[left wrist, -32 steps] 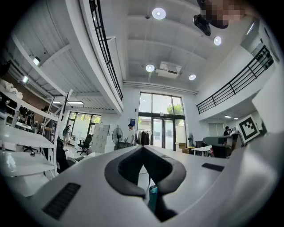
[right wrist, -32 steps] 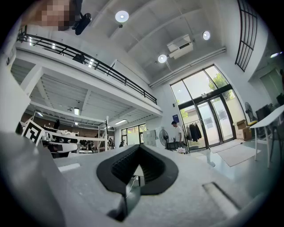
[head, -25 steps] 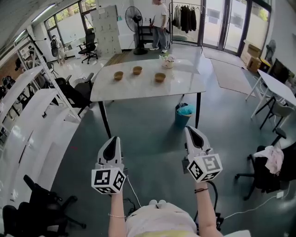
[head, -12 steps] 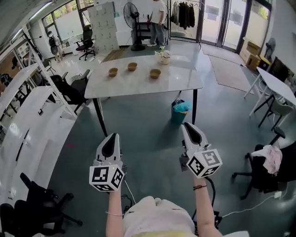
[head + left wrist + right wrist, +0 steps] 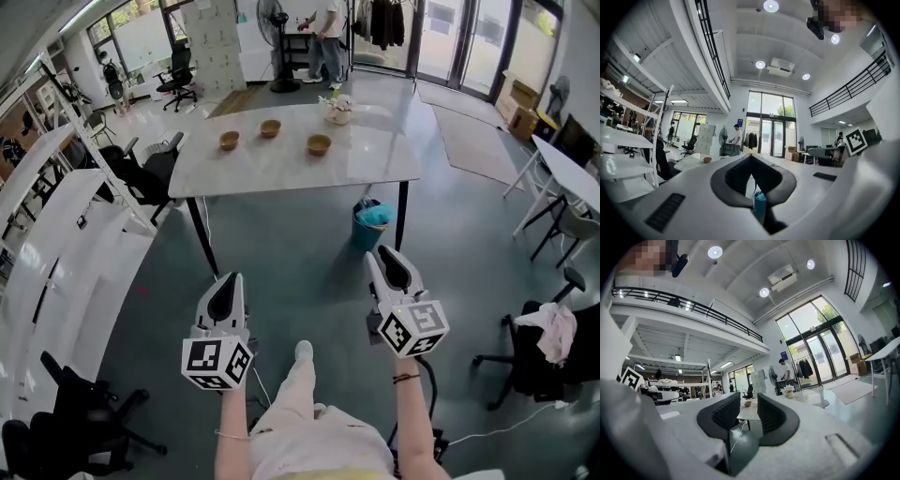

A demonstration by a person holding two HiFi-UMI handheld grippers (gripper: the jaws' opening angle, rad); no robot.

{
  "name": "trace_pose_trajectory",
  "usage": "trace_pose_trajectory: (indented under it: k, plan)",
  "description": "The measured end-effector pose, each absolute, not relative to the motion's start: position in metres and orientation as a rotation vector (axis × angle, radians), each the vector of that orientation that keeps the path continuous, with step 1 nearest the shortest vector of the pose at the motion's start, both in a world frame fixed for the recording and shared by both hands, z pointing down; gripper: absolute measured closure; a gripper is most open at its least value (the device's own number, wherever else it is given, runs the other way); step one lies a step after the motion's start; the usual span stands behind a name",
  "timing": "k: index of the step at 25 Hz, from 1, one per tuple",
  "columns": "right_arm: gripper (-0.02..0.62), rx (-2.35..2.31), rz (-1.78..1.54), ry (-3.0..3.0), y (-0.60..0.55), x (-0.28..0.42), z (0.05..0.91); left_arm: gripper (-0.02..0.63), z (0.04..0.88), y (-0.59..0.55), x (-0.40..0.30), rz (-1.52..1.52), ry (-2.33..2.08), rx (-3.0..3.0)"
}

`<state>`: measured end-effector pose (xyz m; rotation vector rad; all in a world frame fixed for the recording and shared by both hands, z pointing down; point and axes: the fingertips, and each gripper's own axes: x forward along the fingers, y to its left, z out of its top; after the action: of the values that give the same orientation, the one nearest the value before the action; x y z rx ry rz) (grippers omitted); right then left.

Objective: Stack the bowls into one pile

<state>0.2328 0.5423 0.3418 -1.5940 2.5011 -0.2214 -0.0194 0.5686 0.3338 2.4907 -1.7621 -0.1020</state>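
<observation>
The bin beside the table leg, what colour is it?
Teal. The bin shows best in the head view.

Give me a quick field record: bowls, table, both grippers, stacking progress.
bowls: left bowl, middle bowl, right bowl, all apart
table: white top, across the floor from both grippers
left gripper: fingers together, empty
right gripper: fingers opening, nothing between them
progress: none stacked yet
other: flower pot on the table; teal bin beneath it
</observation>
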Motion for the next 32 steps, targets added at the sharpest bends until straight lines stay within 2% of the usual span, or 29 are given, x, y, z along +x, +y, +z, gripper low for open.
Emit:
trace_pose_trajectory:
  k: [9, 19, 32]
  plan:
    - [0.435, -1.656, -0.239, 2.510, 0.425, 0.234, 0.363, 0.606, 0.357, 0.445, -0.018, -0.124, -1.707, 2.469]
    - [0.425, -1.710, -0.270, 2.495, 0.282, 0.215, 0.363, 0.606, 0.345, 0.295, -0.034, -0.122, -1.658, 2.507]
    - [0.425, -1.760, -0.434, 2.519, 0.160, 0.208, 0.404, 0.606, 0.388, 0.181, -0.032, -0.032, -1.589, 2.433]
